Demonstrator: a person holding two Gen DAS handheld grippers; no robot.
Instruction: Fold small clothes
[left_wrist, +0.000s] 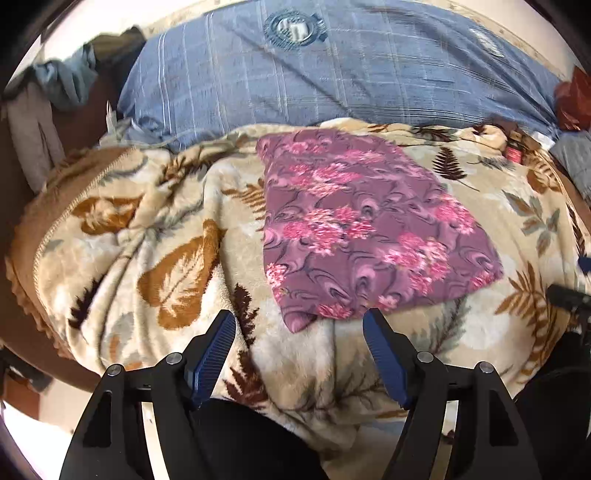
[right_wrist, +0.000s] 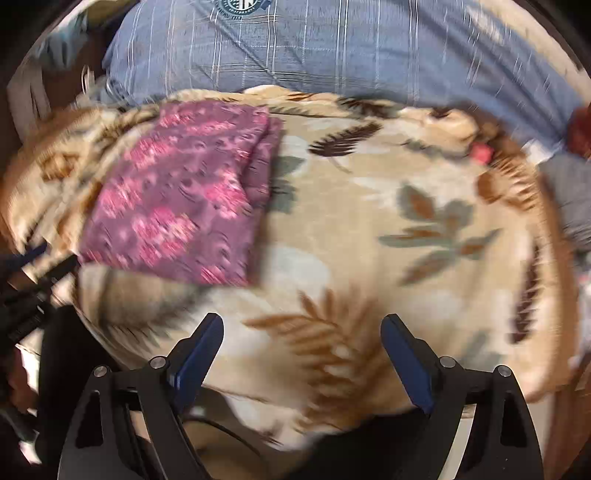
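Cloth counts first: one folded purple floral garment (left_wrist: 369, 229) lies flat on one beige leaf-print blanket (left_wrist: 155, 236), with one blue plaid pillow (left_wrist: 332, 74) behind them at twelve o'clock. Two claws show, one per view. From the left wrist, the left claw (left_wrist: 299, 321) has its blue pads wide apart with nothing between them, the tips poised just short of the garment's near edge, which runs from about six to four o'clock of the cloth; bare blanket fills the gap between the fingers. From the right wrist, the right claw (right_wrist: 302, 325) also stands spread, empty, over open blanket, and the garment sits well apart from it toward ten o'clock. The garment's far edge lies close to the seam where blanket meets pillow; its left and right edges have free blanket on both sides, broad at three o'clock in the right view and rumpled into folds at nine o'clock in the left view. Only the left view shows the garment sharply, plus a brown scalloped blanket border (left_wrist: 44, 206) at nine o'clock and bunched grey-blue clothing (left_wrist: 70, 81) at ten. Only the right view, which is blurred, shows the doubled thickness at the garment's right edge and part of the other claw's dark frame at nine o'clock. A red item (left_wrist: 574, 99) sits at two o'clock in both.
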